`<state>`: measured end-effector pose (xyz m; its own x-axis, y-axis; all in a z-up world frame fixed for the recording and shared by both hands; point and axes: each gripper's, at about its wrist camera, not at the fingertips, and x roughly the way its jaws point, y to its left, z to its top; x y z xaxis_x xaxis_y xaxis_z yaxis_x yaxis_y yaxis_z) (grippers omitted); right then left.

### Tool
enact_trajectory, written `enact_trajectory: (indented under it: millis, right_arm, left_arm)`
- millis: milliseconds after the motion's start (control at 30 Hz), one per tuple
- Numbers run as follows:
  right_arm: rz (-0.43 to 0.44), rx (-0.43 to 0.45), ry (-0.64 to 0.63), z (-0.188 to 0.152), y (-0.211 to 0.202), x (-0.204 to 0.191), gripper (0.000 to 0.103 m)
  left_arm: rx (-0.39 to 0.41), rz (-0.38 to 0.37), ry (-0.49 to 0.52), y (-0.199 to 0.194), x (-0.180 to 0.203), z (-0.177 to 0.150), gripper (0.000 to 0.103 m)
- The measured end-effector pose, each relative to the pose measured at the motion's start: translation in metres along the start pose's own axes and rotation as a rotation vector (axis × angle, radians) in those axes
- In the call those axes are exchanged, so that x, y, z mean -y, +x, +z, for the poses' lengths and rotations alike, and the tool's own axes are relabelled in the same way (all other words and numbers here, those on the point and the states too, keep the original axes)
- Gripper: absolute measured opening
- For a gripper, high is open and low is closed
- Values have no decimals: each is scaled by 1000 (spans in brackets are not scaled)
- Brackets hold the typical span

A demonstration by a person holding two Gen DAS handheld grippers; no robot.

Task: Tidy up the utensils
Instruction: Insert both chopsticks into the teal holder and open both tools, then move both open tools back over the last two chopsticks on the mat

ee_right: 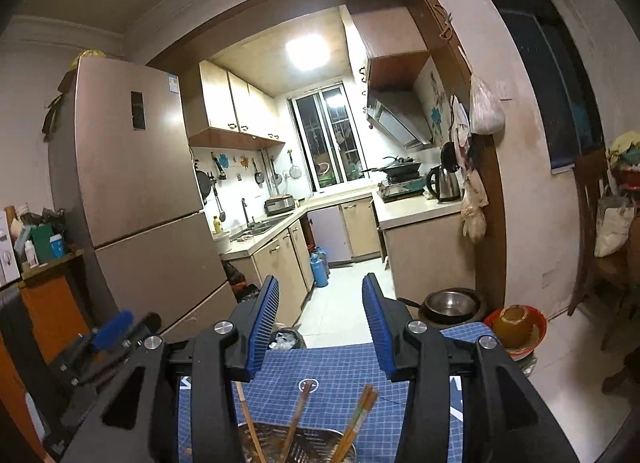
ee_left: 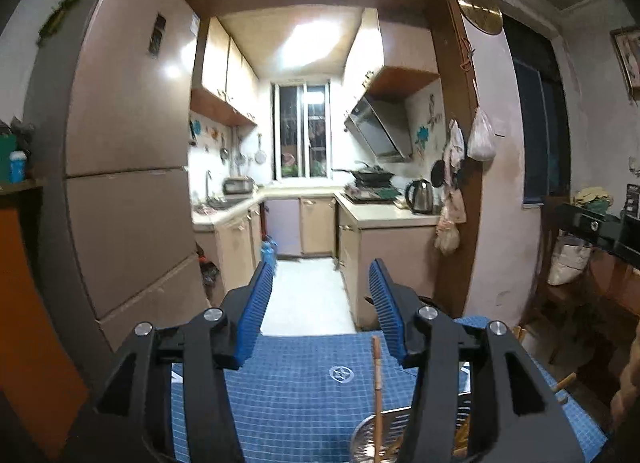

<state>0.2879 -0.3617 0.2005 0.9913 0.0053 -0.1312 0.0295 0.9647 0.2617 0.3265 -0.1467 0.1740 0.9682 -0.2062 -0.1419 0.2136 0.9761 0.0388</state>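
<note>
**Both jaws open above the chopstick holder**

Left gripper point(ee_left: 322, 303): jaws apart, nothing between them. Right gripper point(ee_right: 320, 321): jaws likewise apart and empty. Below both, on the blue checked cloth point(ee_right: 340, 367) covering the counter, stands a perforated metal holder point(ee_right: 298, 445). Chopsticks point(ee_right: 356, 421) lean in it, tips upward and splayed. Kitchen doorway beyond.
</note>
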Motion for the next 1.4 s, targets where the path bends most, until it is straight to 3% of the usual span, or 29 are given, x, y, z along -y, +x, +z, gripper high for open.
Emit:
enact_trajectory:
  millis: [333, 467, 533, 567, 600, 700, 733, 900, 1000, 1067, 1133, 1300, 1400]
  right_arm:
    - [-12, 3, -26, -7, -57, 10, 45]
    - [-35, -26, -72, -20, -96, 16, 45]
    - [-51, -66, -113, -36, -126, 21, 45]
    - [-66, -89, -145, -47, -143, 24, 45]
    - [-76, -102, -168, -55, -156, 25, 45]
    - [-96, -172, -231, -100, -207, 34, 45]
    - [-112, -198, -249, -120, -225, 36, 45]
    - [-172, -329, -302, -214, -284, 32, 34]
    - [-183, -393, -284, -260, -305, 17, 28]
    - [-187, -401, -247, -280, -315, 4, 28]
    - [-187, -402, -215, -290, -318, -7, 28]
    - [-178, -442, -210, -313, -309, -29, 28]
    - [-173, -463, -202, -322, -301, -34, 28]
  left_arm:
    - [72, 69, 113, -54, 5, 1, 48]
    - [53, 83, 143, -80, -1, -10, 49]
    - [5, 67, 157, -97, -7, -21, 49]
    - [-40, 52, 168, -108, -12, -29, 55]
    - [-97, 12, 172, -119, -17, -38, 61]
    - [-248, -117, 158, -146, -30, -68, 62]
    - [-325, -173, 151, -162, -36, -88, 62]
    - [-555, -298, 242, -218, -28, -182, 59]
    - [-597, -334, 292, -249, -14, -219, 57]
    - [-610, -346, 273, -259, -8, -232, 57]
    - [-614, -369, 239, -264, 0, -240, 57]
    - [-584, -317, 247, -253, 13, -253, 57]
    - [-589, -329, 230, -246, 18, -259, 57]
